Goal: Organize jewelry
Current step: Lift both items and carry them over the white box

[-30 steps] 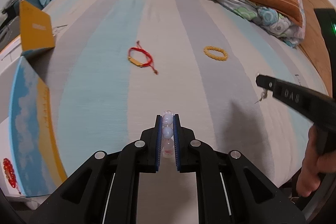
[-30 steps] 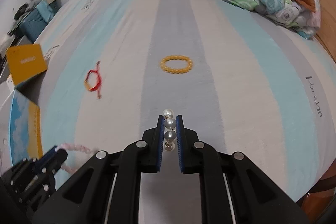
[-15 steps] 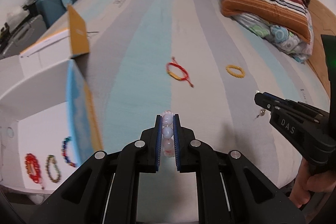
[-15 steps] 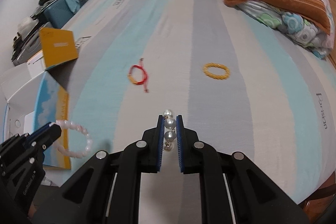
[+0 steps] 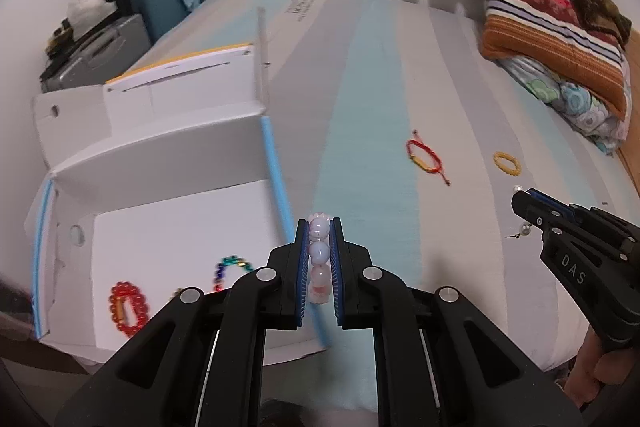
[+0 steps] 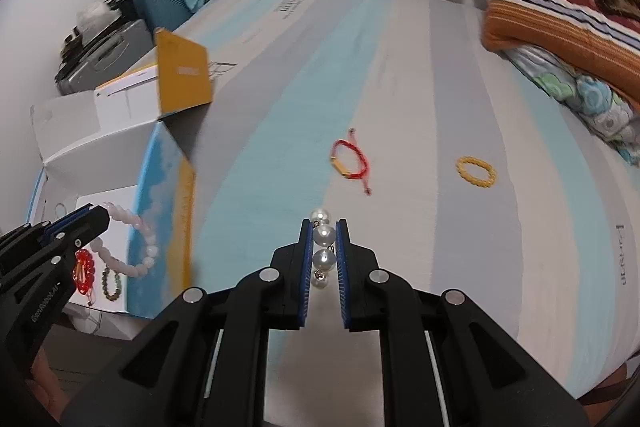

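My left gripper (image 5: 319, 227) is shut on a pale pink bead bracelet (image 5: 319, 251), held above the near right edge of an open white box (image 5: 168, 211). From the right wrist view the bracelet (image 6: 128, 243) hangs from that gripper (image 6: 96, 223) over the box (image 6: 100, 123). My right gripper (image 6: 323, 227) is shut on a white pearl earring (image 6: 323, 247), above the striped bed; it also shows in the left wrist view (image 5: 520, 197). A red cord bracelet (image 6: 350, 163) and a yellow bead bracelet (image 6: 476, 171) lie on the bed.
The box holds a red bead bracelet (image 5: 127, 307) and a multicoloured one (image 5: 230, 267); its flaps (image 6: 182, 79) stand up. Folded blankets and a pillow (image 5: 556, 39) lie at the far right. Suitcases (image 5: 100, 51) stand beyond the bed's left side.
Both grippers have swung left toward the box. My left gripper with the pink bracelet is now over the box edge. The right gripper keeps hold of the pearl earring.
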Demonstrator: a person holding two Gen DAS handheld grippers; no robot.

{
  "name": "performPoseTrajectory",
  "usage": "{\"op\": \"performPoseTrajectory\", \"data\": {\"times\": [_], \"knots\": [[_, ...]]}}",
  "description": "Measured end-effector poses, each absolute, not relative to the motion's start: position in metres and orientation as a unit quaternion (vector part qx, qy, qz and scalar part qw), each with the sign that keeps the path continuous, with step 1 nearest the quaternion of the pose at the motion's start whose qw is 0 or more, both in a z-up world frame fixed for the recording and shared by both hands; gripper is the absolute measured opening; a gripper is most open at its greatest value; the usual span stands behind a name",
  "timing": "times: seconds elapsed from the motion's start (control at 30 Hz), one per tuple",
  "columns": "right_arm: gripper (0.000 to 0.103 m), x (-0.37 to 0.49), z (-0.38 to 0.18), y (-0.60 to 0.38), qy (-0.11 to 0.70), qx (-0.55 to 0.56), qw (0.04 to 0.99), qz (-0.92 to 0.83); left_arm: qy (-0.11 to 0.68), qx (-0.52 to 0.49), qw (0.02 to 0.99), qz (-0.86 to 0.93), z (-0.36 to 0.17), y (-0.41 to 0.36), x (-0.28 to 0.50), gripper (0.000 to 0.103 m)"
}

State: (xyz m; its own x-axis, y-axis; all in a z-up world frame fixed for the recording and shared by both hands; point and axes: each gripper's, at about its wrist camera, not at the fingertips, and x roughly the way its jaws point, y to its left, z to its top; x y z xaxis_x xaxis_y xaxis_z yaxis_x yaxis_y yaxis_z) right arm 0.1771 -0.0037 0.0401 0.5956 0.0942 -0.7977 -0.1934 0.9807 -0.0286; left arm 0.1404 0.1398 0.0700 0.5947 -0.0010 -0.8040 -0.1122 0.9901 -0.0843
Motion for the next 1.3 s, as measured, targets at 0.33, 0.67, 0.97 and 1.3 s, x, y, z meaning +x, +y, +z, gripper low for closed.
{"op": "performPoseTrajectory", "data": {"times": [0.33,0.67,0.97,1.3], "knots": [[0.011,0.167,0.064,0.057,0.432,-0.066,0.892,0.116,0.435,-0.089,0.894,0.052,0.083,0.197,0.116,0.009],[0.011,0.154,0.068,0.125,0.436,-0.073,0.883,0.156,0.428,-0.100,0.893,0.092,0.098,0.260,0.093,0.009],[0.011,0.145,0.047,0.181,0.453,-0.085,0.867,0.188,0.444,-0.110,0.881,0.123,0.081,0.311,0.076,0.009],[0.011,0.142,0.002,0.225,0.488,-0.113,0.841,0.202,0.465,-0.123,0.866,0.140,0.044,0.344,0.069,0.009]]}}
